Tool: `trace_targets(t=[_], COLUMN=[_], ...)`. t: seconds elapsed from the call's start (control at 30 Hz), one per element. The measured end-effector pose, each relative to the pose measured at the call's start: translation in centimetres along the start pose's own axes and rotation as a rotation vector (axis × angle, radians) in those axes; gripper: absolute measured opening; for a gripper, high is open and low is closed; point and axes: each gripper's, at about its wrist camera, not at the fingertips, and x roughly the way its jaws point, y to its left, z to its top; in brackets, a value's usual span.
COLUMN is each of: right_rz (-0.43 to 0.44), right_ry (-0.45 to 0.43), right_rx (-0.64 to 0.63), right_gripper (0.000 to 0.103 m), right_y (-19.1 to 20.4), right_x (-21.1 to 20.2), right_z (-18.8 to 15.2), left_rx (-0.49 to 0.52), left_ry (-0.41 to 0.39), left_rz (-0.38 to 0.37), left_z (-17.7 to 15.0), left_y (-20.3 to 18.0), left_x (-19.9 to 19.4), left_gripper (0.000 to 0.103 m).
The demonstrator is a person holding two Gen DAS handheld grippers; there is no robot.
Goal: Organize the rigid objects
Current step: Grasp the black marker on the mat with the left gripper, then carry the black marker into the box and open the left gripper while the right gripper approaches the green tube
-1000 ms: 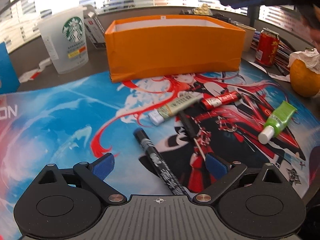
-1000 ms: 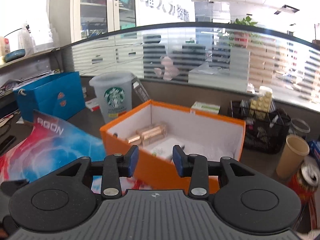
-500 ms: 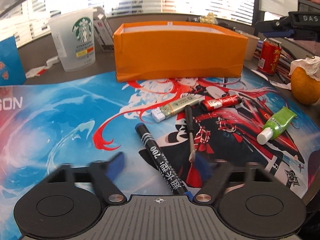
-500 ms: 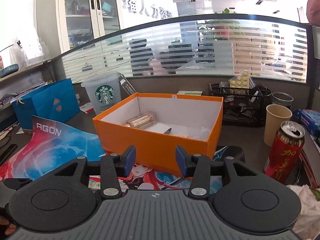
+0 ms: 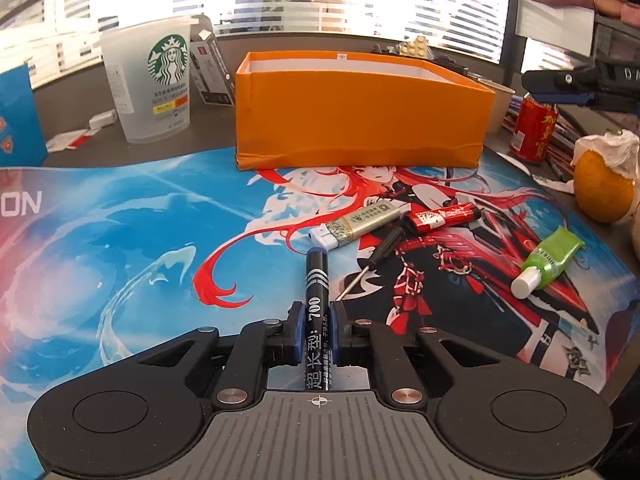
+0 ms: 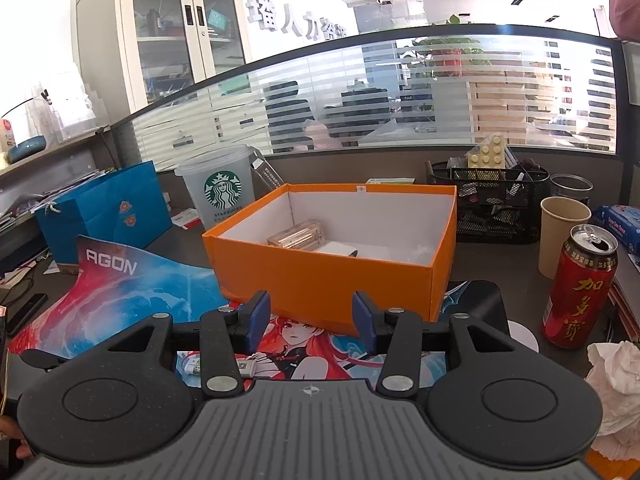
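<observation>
My left gripper (image 5: 317, 322) is shut on a black marker (image 5: 317, 280) that lies on the printed desk mat (image 5: 120, 240), pointing at the orange box (image 5: 360, 120). A grey-green lighter (image 5: 360, 222), a red lighter (image 5: 444, 216), a small screwdriver (image 5: 374, 256) and a green tube (image 5: 550, 260) lie on the mat to the right. My right gripper (image 6: 311, 318) is open and empty, held above the mat in front of the orange box (image 6: 328, 276), which holds a clear case (image 6: 298, 236) and small items.
A Starbucks cup (image 5: 150, 80) stands left of the box, with a blue bag (image 5: 16, 120) at the far left. A red can (image 5: 534, 128) and an orange (image 5: 602, 192) sit on the right. A paper cup (image 6: 562, 232) and a black mesh organiser (image 6: 492, 200) stand behind.
My left gripper moved forward and closed on the black marker. My right gripper drew back from above the box and opened wider.
</observation>
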Motion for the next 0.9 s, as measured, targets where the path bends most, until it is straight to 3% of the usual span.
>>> trace_targets(t=[0.3,0.63,0.9], right_rz=[0.042,0.111,0.124], right_ry=[0.041,0.176,0.288], right_rx=[-0.018,-0.048,-0.166], right_gripper=[0.047,0.047,0.05], right_y=[0.9,0.5,0.2], right_x=[0.5,0.4,-0.1], right_z=[-1.1,-3.7,-5.6], left_rx=[0.004,0.041,0.123], left_ry=[-0.049,-0.077,-0.111], left_rz=[-0.018,-0.074,-0.111], left_z=[2.3,5.4,9.0], left_y=[0.5,-0.6,-1.7], left_x=[-1.1,-1.6,-1.5], left_gripper=[0.011,0.011,0.011])
